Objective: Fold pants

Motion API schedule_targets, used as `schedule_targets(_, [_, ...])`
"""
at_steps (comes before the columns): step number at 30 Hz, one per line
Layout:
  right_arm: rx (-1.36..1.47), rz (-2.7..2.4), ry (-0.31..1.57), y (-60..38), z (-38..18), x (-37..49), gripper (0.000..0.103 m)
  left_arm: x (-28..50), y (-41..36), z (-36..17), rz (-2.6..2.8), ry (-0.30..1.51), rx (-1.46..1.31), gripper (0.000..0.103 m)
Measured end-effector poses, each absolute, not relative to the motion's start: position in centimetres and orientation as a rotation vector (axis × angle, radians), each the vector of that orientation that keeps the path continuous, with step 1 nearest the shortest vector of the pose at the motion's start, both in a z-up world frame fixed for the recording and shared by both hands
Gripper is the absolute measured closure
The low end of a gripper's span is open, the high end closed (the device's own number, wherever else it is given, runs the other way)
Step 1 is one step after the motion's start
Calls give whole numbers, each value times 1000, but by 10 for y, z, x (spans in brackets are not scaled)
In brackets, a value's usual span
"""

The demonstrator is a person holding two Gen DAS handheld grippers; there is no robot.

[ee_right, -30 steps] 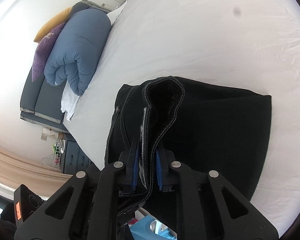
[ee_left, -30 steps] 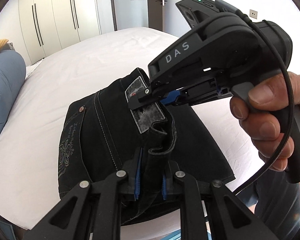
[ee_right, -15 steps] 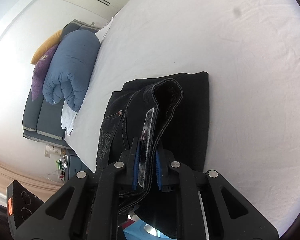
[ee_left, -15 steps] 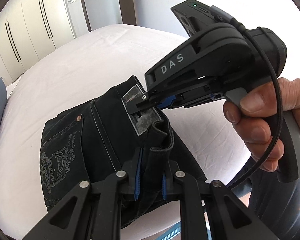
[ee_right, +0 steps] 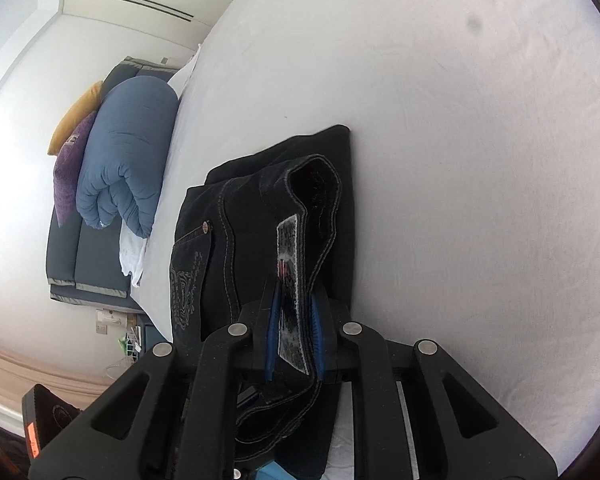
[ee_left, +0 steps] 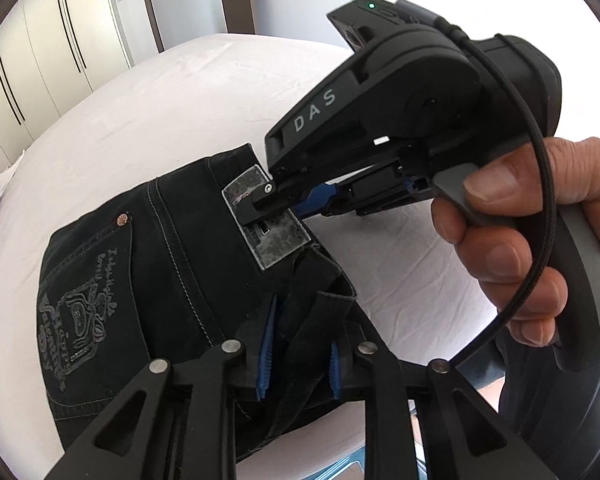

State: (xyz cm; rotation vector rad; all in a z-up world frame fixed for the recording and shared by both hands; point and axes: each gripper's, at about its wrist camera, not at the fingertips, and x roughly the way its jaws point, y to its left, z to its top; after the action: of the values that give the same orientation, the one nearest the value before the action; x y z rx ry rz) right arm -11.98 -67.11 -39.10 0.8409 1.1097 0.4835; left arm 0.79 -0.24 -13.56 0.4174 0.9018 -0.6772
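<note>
Where left claw (ee_left: 300,344) opens — pants (ee_left: 148,280) hide its pads.

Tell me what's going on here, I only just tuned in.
A person holding a gripper in each hand is folding black denim pants on a white-sheeted bed. The right gripper is clamped on the waistband at its grey leather patch. The left gripper has waistband fabric between its fingers, but its jaws are opening and the pads look clear of the cloth. The pants lie in a compact folded stack near the bed's edge.
</note>
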Motion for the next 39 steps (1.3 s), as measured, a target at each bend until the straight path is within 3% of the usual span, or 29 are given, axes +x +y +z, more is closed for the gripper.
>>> schedule_targets(6, [997,457,1076,-697,-400,-129,79,11,41,-113,-741,892,236,41])
schedule_targets(12, [1025,512,972,-707,-358,-144,74,30,103,-98,-666,881,93,41])
schedule_targets(13, [1021,588,962,-695,-347,-146,74,36,111,-99,-652,888,74,42])
schedule_targets(16, [912,722,1006,-647,-331,-153,74,50,133,-106,-614,903,40,57])
schedule_targets(20, [848,615,1210,-615,-380,-157,77,68,144,-109,-605,929,5,60])
schedule_targets(21, [872,582,1238,-619,-397,-161,95,75,144,-111,-608,931,3,63])
schedule_targets(22, [907,564,1233,-628,-411,-166,103,86,149,-112,-618,940,-13,65])
schedule_targets(25, [1027,546,1199,-643,-423,-173,103,121,163,-109,-647,975,-73,67])
schedule_targets(27, [993,536,1198,-642,-420,-174,103,155,174,-117,-689,1027,-180,80])
schedule_targets(31, [1019,527,1201,-638,-423,-170,103,210,191,-143,-732,1122,-354,95])
schedule_targets(33, [1019,523,1196,-637,-424,-170,103,223,193,-158,-779,1177,-409,96])
schedule_targets(35, [1019,522,1192,-642,-426,-173,103,222,195,-169,-791,1196,-426,103])
schedule_targets(39, [1034,524,1189,-652,-434,-177,103,207,212,-184,-808,1181,-551,101])
